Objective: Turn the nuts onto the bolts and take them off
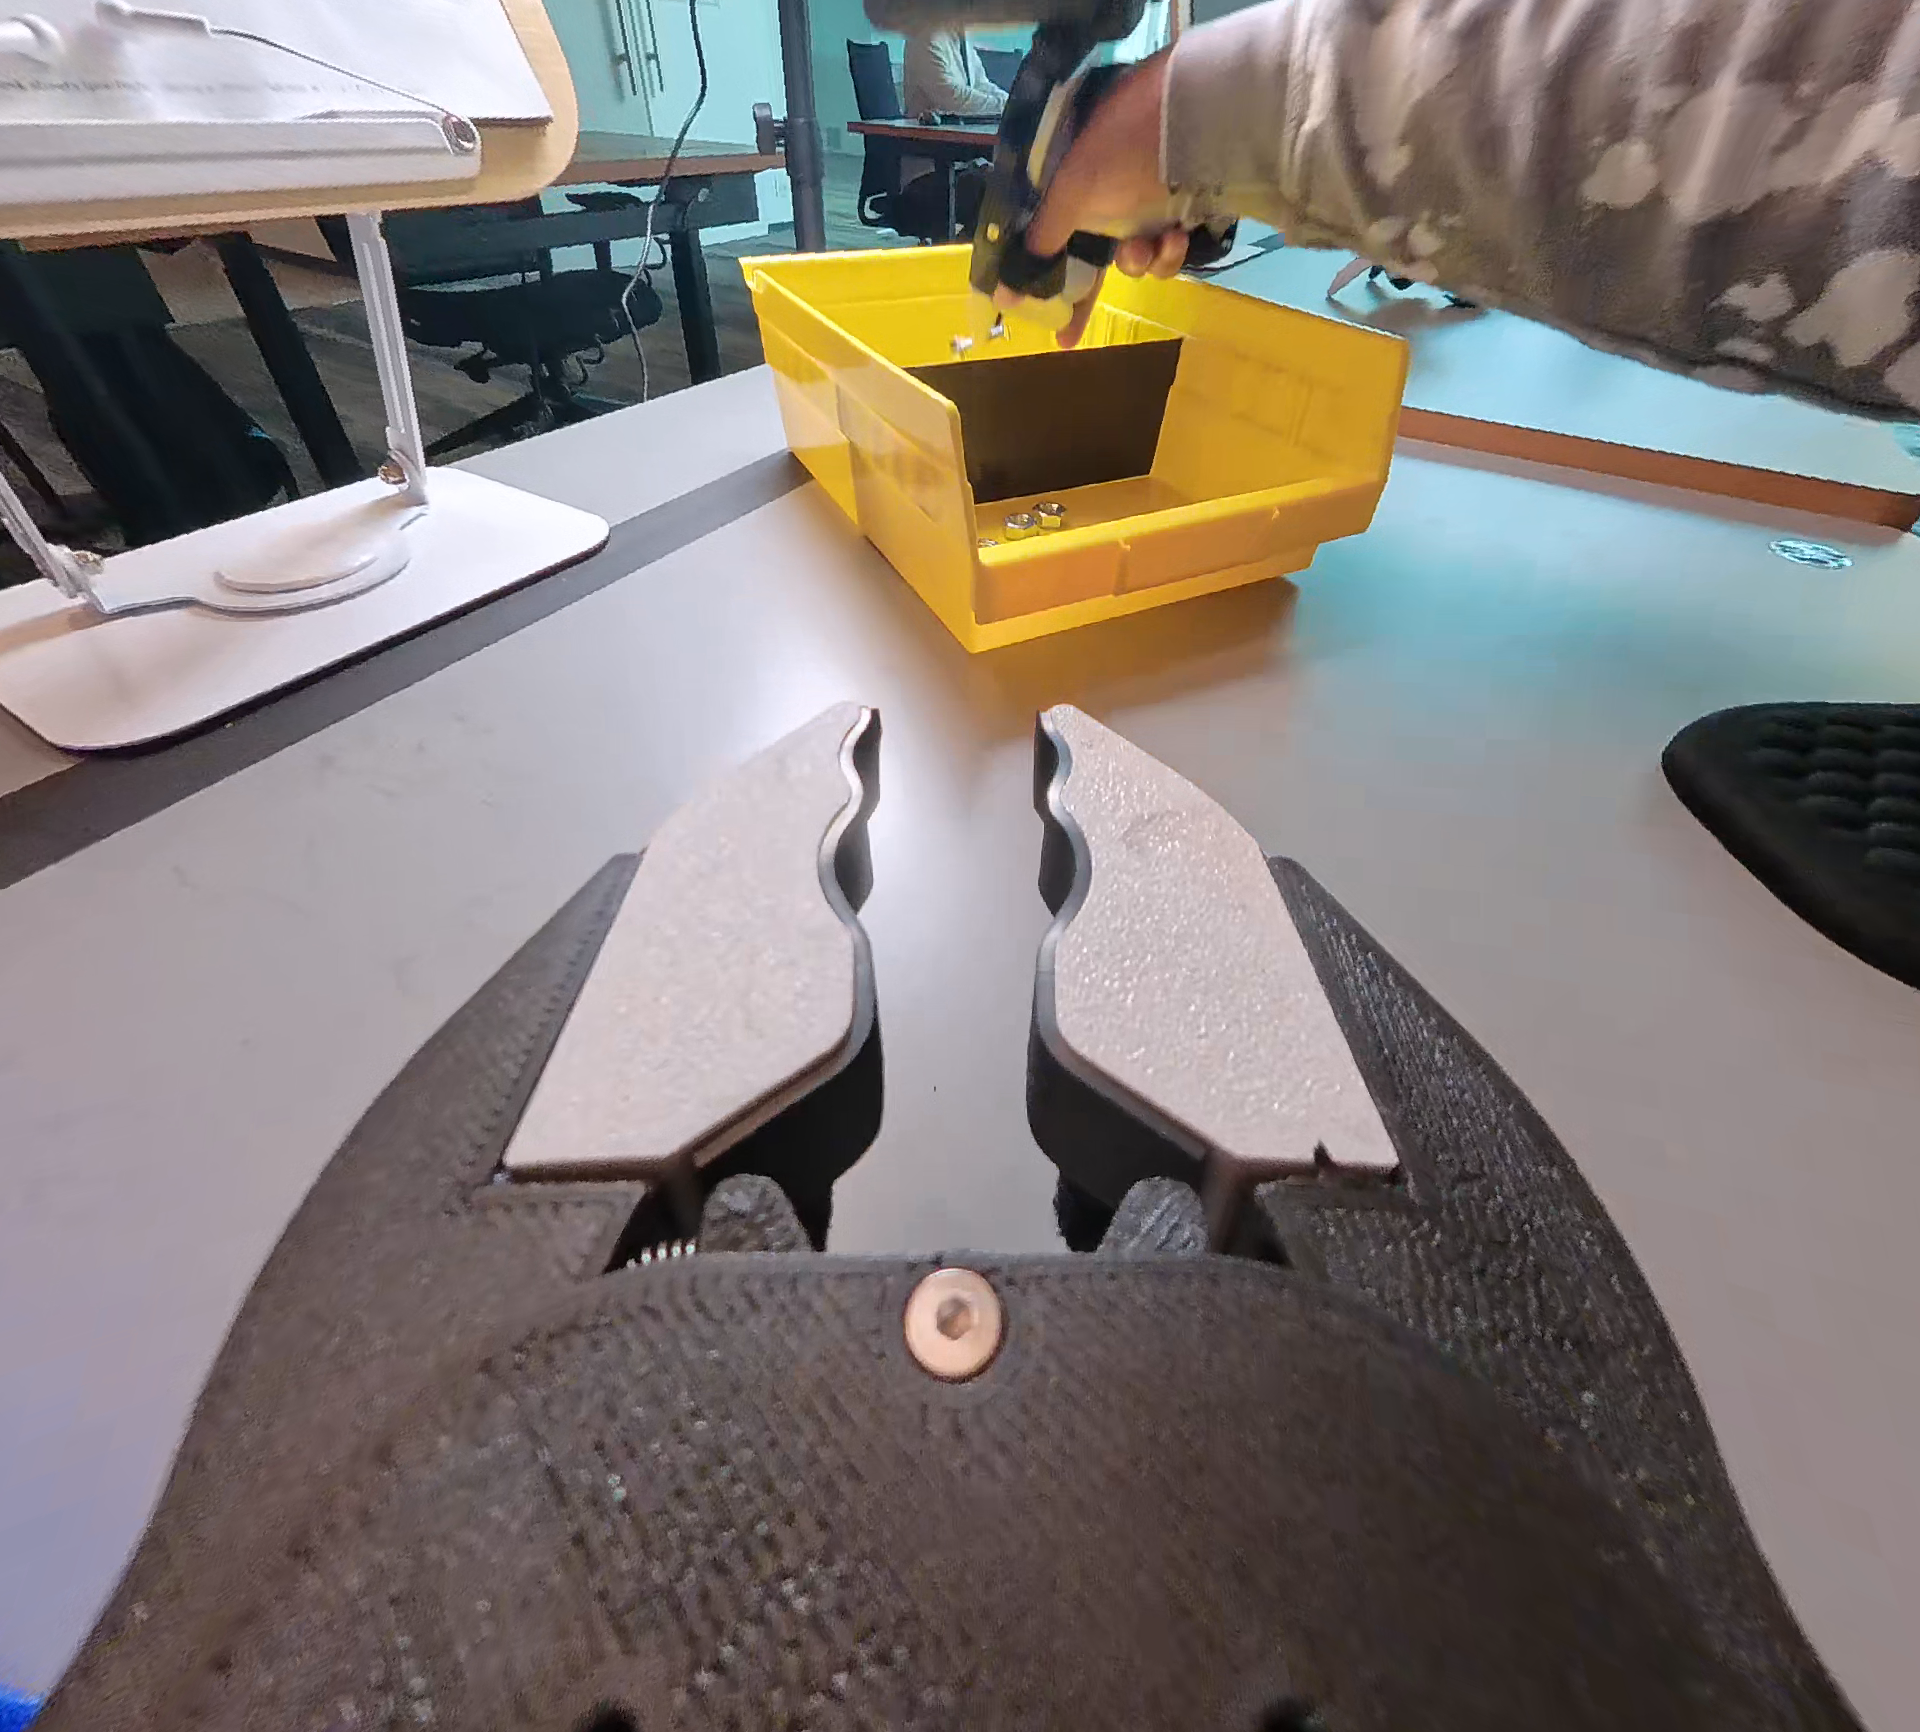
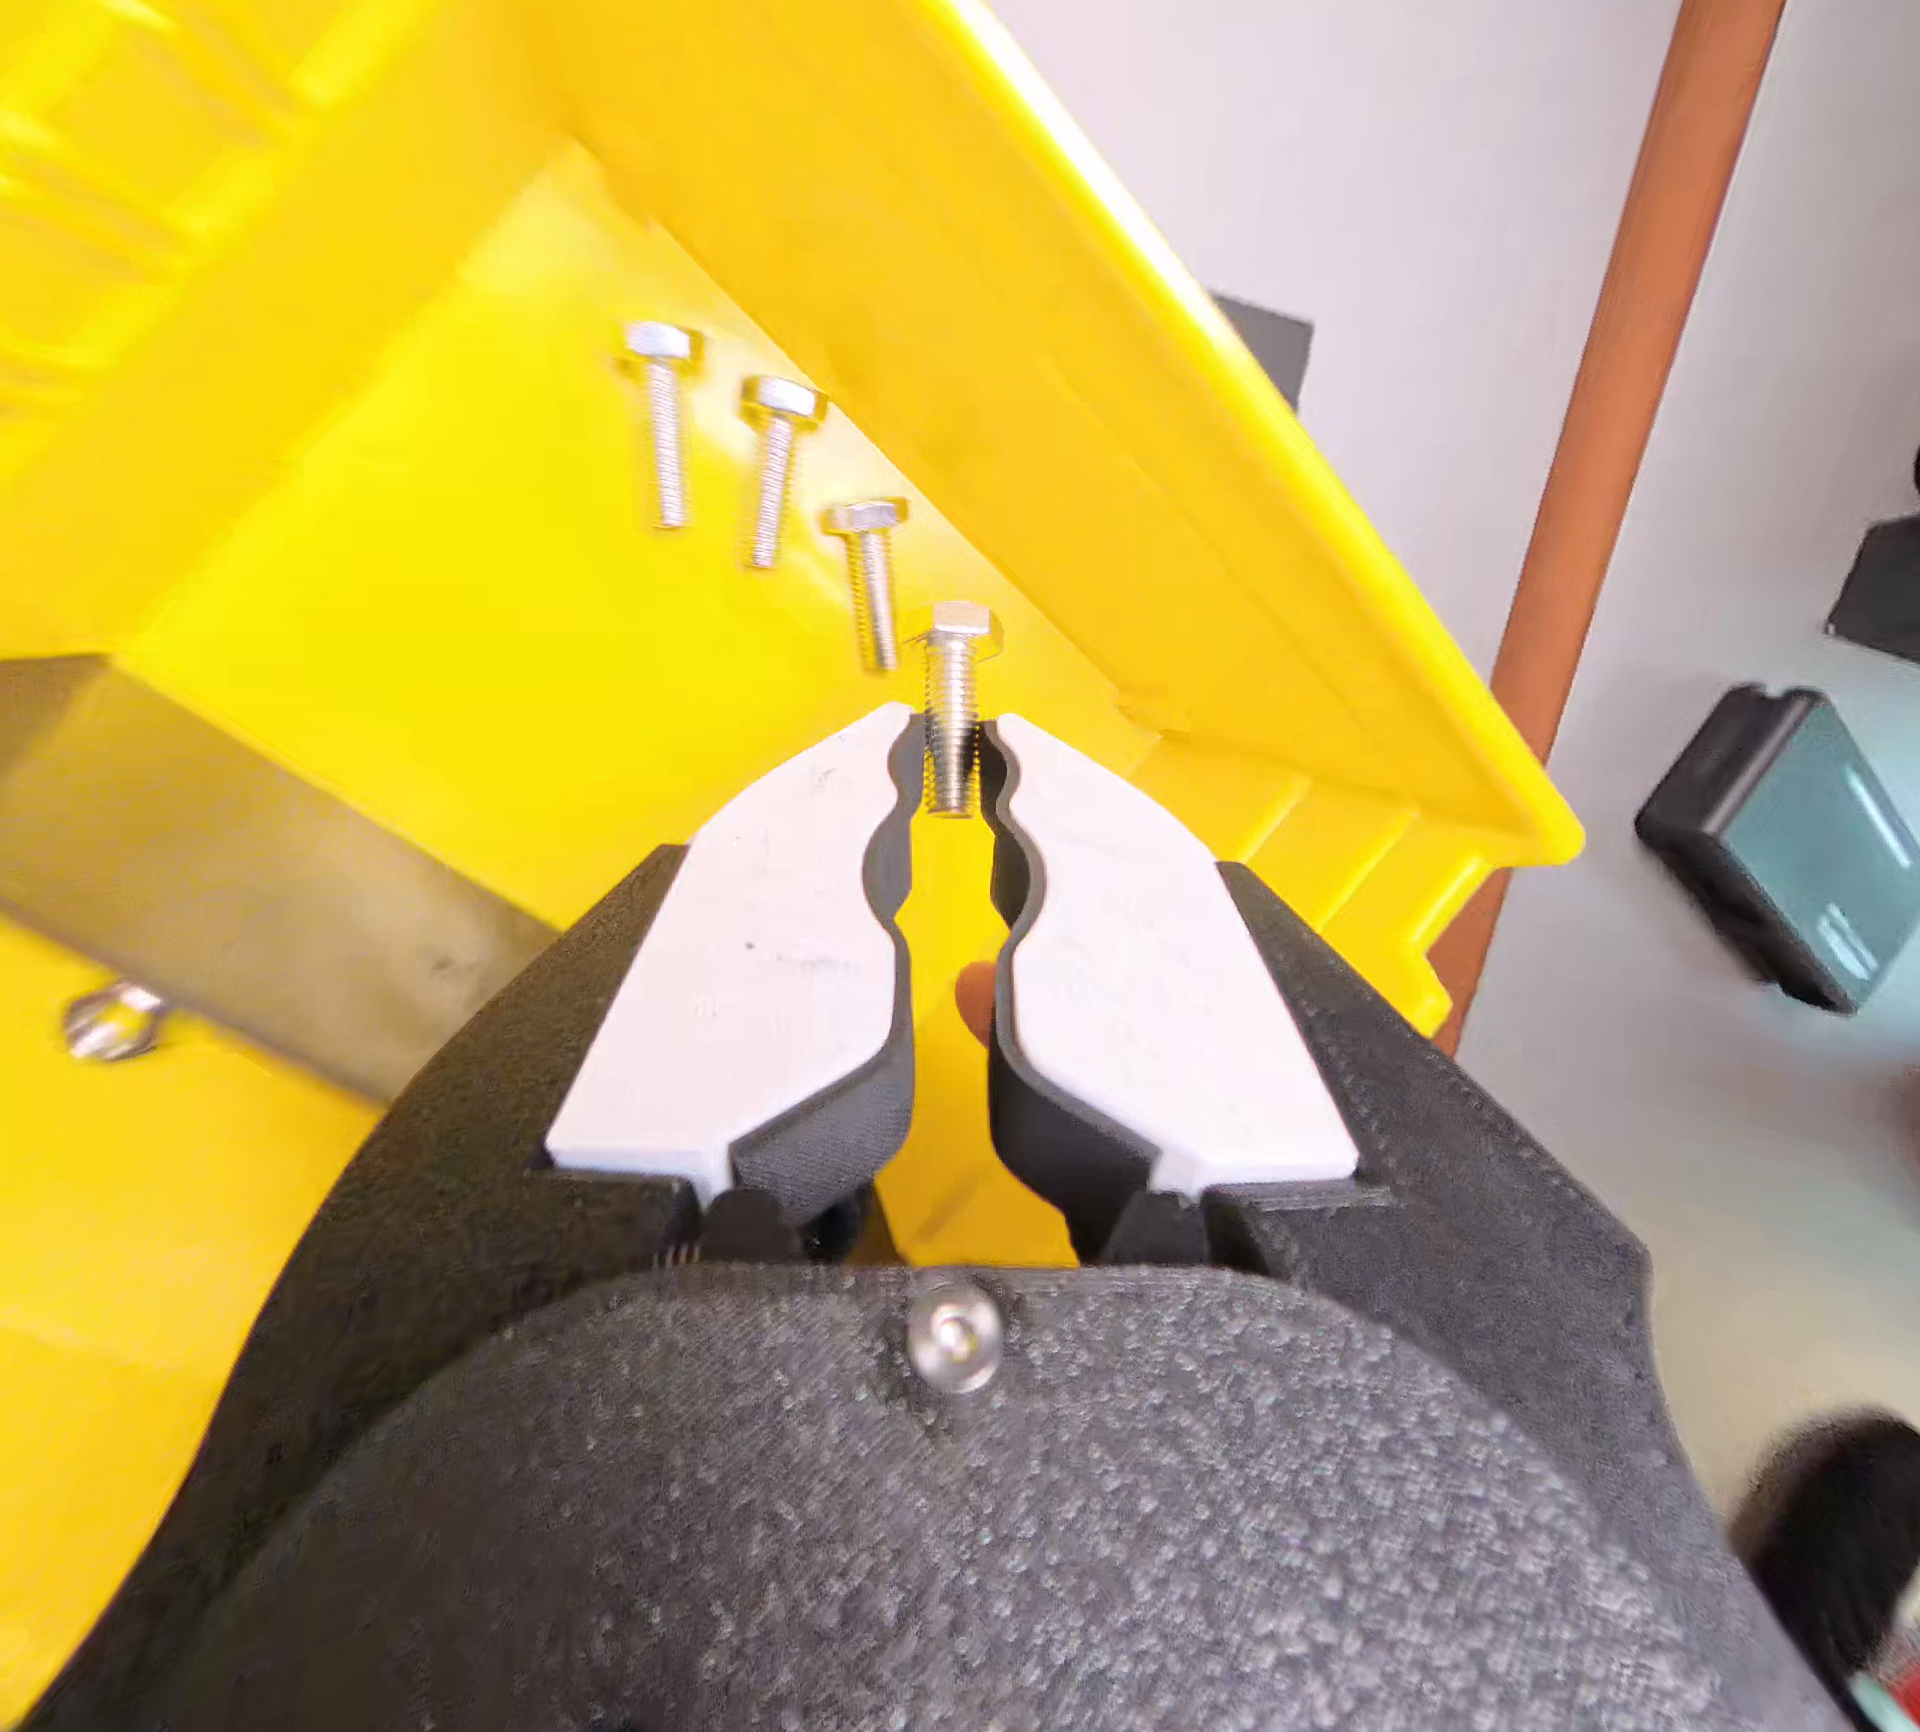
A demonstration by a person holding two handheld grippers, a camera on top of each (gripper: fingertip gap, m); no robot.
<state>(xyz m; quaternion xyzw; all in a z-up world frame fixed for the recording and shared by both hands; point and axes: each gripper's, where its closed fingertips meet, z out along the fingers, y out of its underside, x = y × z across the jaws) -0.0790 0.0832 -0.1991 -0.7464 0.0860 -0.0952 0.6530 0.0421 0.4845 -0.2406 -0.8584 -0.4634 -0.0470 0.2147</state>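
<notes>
Yellow bin [image 2: 935,248] on the grey worktop [image 1: 1455,799] holds three loose bolts [image 2: 774,467] behind a black divider [image 1: 1044,409] and nuts [image 1: 1034,521] in front. The right tongs [image 2: 951,737] pinch a fourth bolt [image 2: 951,706] by its thread, head outward. The left tongs [image 1: 956,726] hover empty, jaws parted.

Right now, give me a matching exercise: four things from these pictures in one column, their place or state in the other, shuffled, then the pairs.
Things
1. left claw
2. right claw
3. nuts
4. three loose bolts

States
A. lying on the bin floor, back compartment
B. open, over the grey table
C. closed on a bolt
D. in the front compartment of the yellow bin

Pairs: 1-B, 2-C, 3-D, 4-A
</notes>
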